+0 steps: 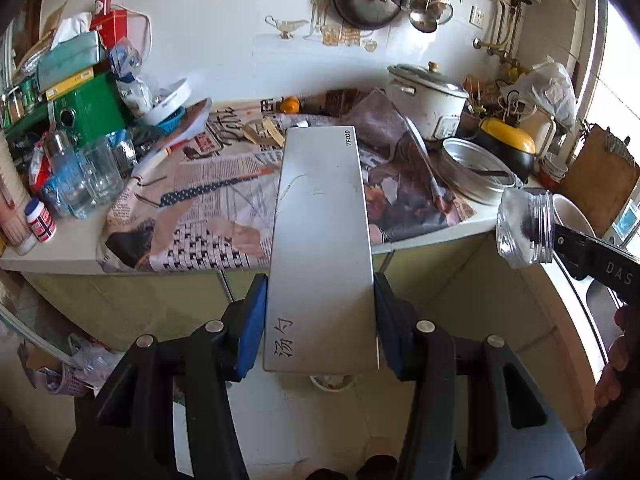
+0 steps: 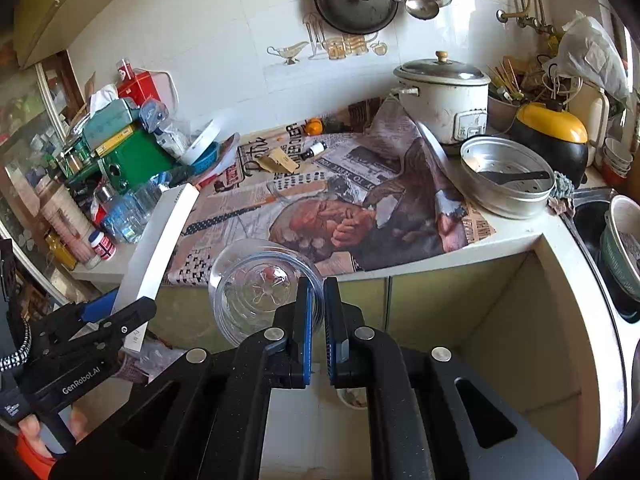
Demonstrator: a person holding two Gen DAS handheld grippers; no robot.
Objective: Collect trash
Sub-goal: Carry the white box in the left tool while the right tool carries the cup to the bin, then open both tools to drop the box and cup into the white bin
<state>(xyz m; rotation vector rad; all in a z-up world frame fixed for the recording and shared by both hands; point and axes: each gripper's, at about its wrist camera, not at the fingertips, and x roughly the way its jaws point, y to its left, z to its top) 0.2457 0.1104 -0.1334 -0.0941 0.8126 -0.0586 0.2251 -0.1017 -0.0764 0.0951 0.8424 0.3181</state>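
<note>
Between the blue pads of the left gripper [image 1: 320, 320], half open, sits a long flat silver-grey cardboard box [image 1: 320, 240], clamped at its near end. Nearly shut, right gripper [image 2: 316, 320] pinches the rim of a clear round plastic jar [image 2: 260, 292], mouth sideways. Both carried off the counter, probably toward a small bin [image 1: 332, 382] glimpsed on the floor below. Farther: newspaper-covered white counter [image 2: 516, 240], white rice cooker [image 2: 444, 92].

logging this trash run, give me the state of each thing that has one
left hand-held gripper: shut on long flat grey box
right hand-held gripper: shut on rim of clear plastic jar, jar lidless
white rice cooker: lid on
round metal steamer pan: uncovered, dark spatula inside
</note>
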